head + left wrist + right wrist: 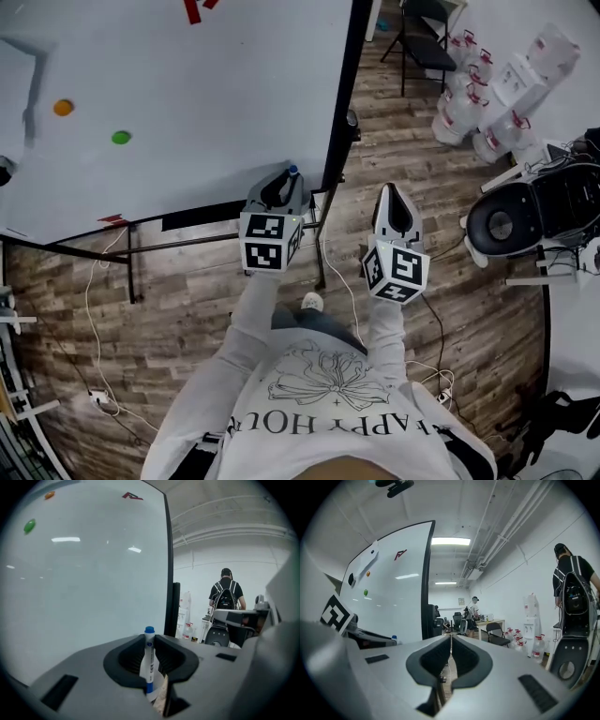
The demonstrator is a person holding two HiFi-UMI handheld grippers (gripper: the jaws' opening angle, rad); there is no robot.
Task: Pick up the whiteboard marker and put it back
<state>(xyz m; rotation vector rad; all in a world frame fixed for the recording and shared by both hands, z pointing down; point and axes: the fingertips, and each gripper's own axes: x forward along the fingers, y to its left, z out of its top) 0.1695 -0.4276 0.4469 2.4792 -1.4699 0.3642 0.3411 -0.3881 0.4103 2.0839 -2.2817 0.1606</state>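
Gripping whiteboard marker (149, 662) upright, blue cap on top: left gripper (279, 187), jaws clamped on barrel, near lower right corner of whiteboard (187, 94). Right gripper (395, 199) beside it over wood floor (412, 122), jaws together, nothing between. Green magnet (121, 138), orange magnet (63, 108) on board.

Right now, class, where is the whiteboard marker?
The whiteboard marker stands upright, blue cap up, clamped in the left gripper, near the lower right corner of the whiteboard.
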